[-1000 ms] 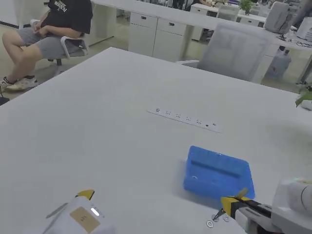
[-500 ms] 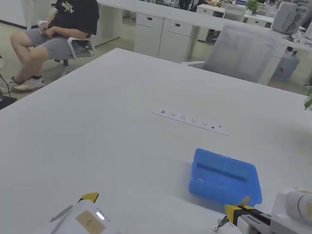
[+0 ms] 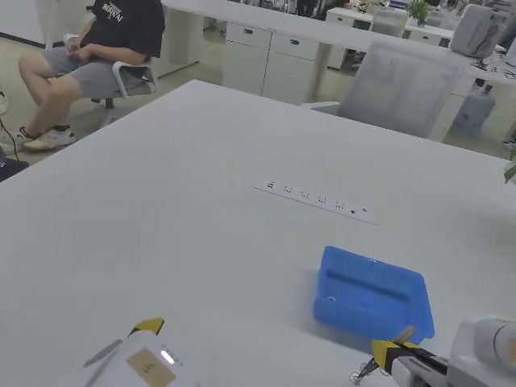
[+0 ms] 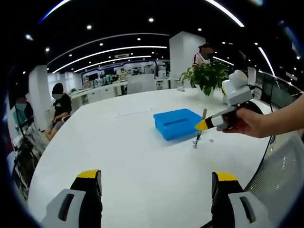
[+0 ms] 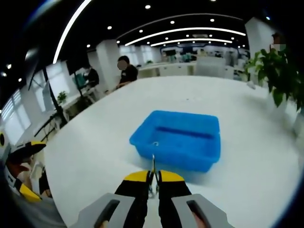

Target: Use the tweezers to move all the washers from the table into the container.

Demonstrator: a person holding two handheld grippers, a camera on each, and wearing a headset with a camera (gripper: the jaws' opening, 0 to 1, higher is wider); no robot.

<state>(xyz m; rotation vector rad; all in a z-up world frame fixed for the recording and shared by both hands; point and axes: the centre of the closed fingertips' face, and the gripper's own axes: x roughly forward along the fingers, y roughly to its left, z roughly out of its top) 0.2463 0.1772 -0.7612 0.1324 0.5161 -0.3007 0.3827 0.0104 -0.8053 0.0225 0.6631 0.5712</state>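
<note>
Pinching thin metal tweezers (image 5: 153, 170) between jaws pressed together, the right gripper (image 5: 153, 178) aims them at the blue container (image 5: 178, 137). The tips sit low over the white worktop (image 3: 201, 242), just short of the container's near wall. 1 washer (image 5: 155, 143) lies inside the container; another (image 4: 211, 140) rests on the worktop near the tweezers' tips. The left gripper (image 4: 152, 178) hangs well apart, jaws spread and holding nothing. A power strip (image 3: 314, 199) lies beyond the container, and a seated person (image 3: 105, 40) is past the worktop's far corner.
</note>
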